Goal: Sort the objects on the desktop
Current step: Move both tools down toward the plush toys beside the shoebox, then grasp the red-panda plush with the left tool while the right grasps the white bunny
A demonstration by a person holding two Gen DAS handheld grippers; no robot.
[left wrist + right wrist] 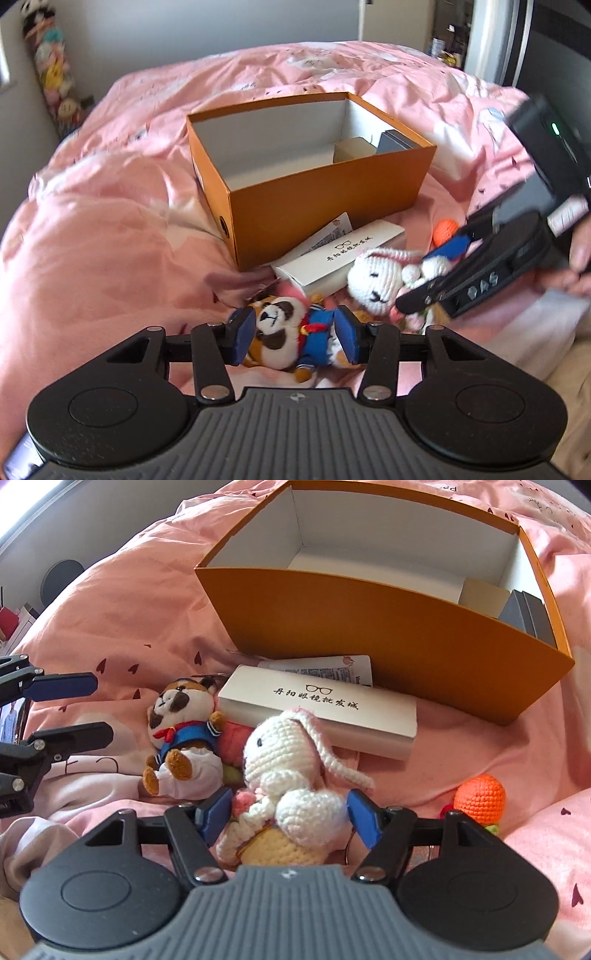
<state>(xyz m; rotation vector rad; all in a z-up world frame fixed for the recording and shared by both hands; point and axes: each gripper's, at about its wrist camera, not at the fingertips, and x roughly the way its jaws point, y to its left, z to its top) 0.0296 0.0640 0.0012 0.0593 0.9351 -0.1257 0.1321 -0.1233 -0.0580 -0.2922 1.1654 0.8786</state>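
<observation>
A dog plush (284,332) in a blue sailor suit lies on the pink bedding. My left gripper (295,338) is open; the plush shows between its blue pads, but in the right wrist view the left gripper (102,709) hangs clear to the left of the dog plush (181,734). A white crocheted bunny (280,760) lies beside it. My right gripper (290,814) is open, a pad on each side of the bunny's body; I see no squeeze. From the left wrist view the right gripper (432,273) reaches the bunny (376,280) from the right.
An open orange box (325,206) stands behind the toys, with a cream box (352,149) and a grey box (397,142) inside. A white glasses case (325,709) and a card (332,668) lie against it. An orange crocheted ball (480,794) lies to the right.
</observation>
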